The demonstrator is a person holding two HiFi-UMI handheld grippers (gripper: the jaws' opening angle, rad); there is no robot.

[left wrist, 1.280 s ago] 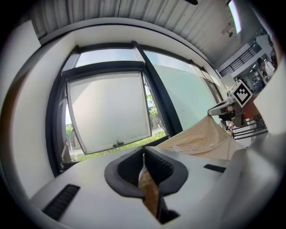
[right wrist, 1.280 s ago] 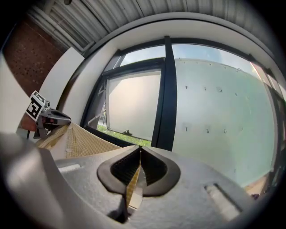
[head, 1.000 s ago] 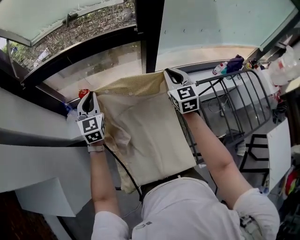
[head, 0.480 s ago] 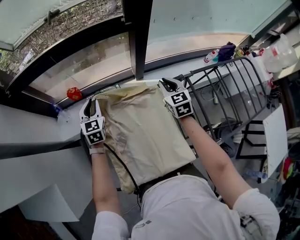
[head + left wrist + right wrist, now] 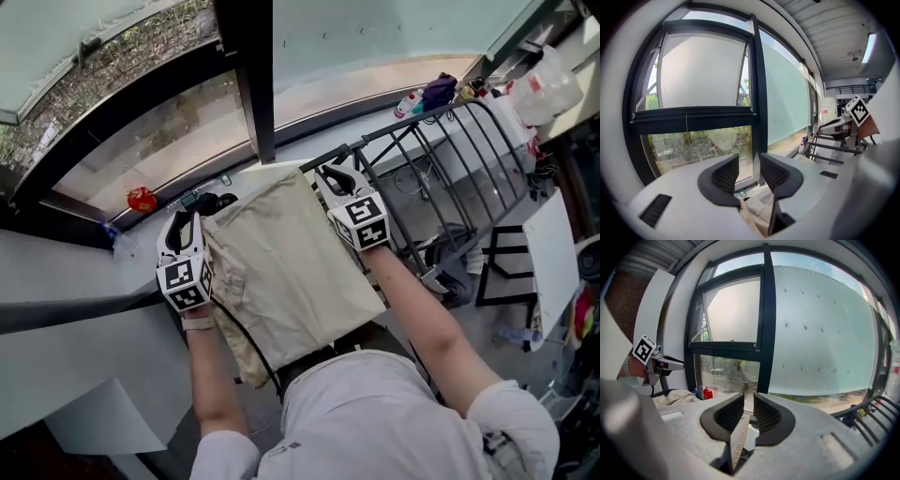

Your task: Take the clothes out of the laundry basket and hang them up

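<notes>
Showing the beige garment [image 5: 281, 267] stretched out flat between 2 hand-held grippers in the head view. Its far edge lies toward the grey window ledge [image 5: 84, 281], and its near end hangs down at the person's waist.

The left gripper [image 5: 187, 219] sits at the garment's far left corner. Its jaws have just been opening and stand well apart. In the left gripper view, a fold of the cloth lies low between them, near their base, and the ribbed pads [image 5: 725, 174] do not press on it.

The right gripper [image 5: 329, 172] sits at the far right corner. Its jaws have also just been opening, but only to a narrow gap. In the right gripper view, 1 thin mesh-textured strip of the garment's edge runs up through the lower part of that gap along the left pad, with daylight showing above it.

The black metal drying rack [image 5: 441, 141] stands just beside the garment's right edge, with its nearest corner close to the right gripper. A dark window post [image 5: 246, 84] rises beyond the garment, between the 2 grippers. A small red container [image 5: 142, 199] stands on the sill, left of the left gripper.
</notes>
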